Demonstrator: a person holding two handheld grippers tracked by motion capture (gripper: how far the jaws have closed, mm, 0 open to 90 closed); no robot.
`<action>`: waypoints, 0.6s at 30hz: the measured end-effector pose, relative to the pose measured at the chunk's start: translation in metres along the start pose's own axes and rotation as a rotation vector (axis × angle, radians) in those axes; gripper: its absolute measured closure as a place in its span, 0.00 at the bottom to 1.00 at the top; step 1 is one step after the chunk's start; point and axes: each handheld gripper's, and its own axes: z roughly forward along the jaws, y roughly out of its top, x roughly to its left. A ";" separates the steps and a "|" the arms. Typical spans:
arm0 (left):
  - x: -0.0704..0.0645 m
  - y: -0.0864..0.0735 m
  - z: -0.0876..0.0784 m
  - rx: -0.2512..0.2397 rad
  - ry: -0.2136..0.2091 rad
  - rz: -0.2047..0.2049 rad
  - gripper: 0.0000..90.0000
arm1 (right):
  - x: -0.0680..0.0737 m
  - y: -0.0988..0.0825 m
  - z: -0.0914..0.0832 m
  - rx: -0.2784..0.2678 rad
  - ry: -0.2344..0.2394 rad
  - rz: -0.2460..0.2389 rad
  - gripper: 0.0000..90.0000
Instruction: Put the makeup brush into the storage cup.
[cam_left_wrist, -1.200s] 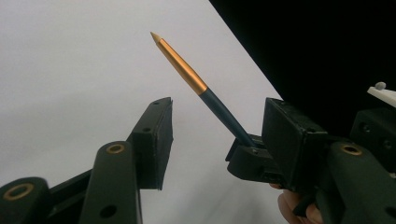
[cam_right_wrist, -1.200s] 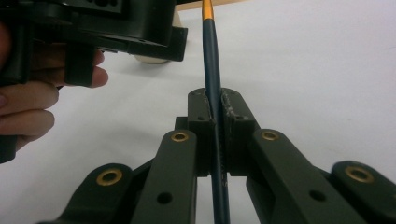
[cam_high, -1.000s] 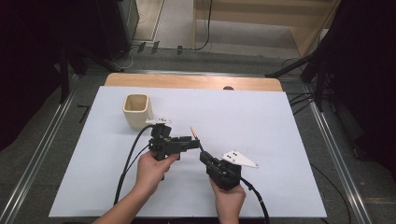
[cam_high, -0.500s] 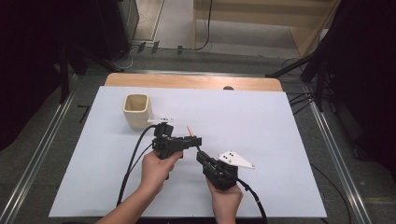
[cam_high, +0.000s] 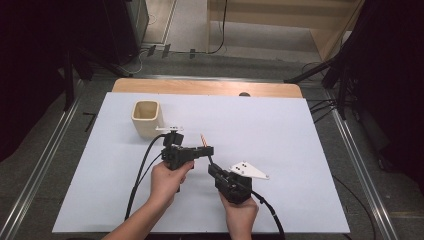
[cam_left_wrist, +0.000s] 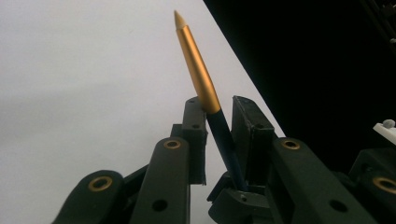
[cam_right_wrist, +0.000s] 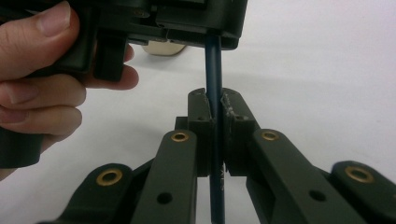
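Observation:
A pen with a gold cap (cam_left_wrist: 198, 70) and dark blue barrel (cam_right_wrist: 213, 65) stands tilted above the white table top, gold tip (cam_high: 202, 136) pointing away. My right gripper (cam_right_wrist: 215, 100), near the front middle of the table (cam_high: 214, 169), is shut on the blue barrel. My left gripper (cam_high: 206, 150) reaches in from the left, and the pen passes between its jaws where cap meets barrel. In the left gripper view my left gripper (cam_left_wrist: 219, 109) has just been closing: one pad touches the pen and a narrow gap shows at the other.
A cream square cup (cam_high: 146, 117) stands upright on the white sheet (cam_high: 300, 130), left of and behind the grippers. A wooden strip (cam_high: 200, 87) edges the far side. Black cables trail from both grippers toward the near edge.
The left gripper's jaws have drawn in around the pen. Both hands and the pen have stayed about where they were.

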 end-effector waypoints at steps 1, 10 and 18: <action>0.000 0.000 0.000 -0.002 -0.004 -0.004 0.86 | 0.000 0.000 0.000 0.003 0.001 0.001 0.94; 0.001 0.001 -0.001 0.011 -0.045 -0.033 0.92 | 0.001 -0.001 0.002 0.022 -0.002 -0.006 0.94; 0.003 0.004 -0.005 0.011 -0.078 -0.057 0.93 | 0.003 0.001 0.001 0.017 -0.014 -0.041 0.89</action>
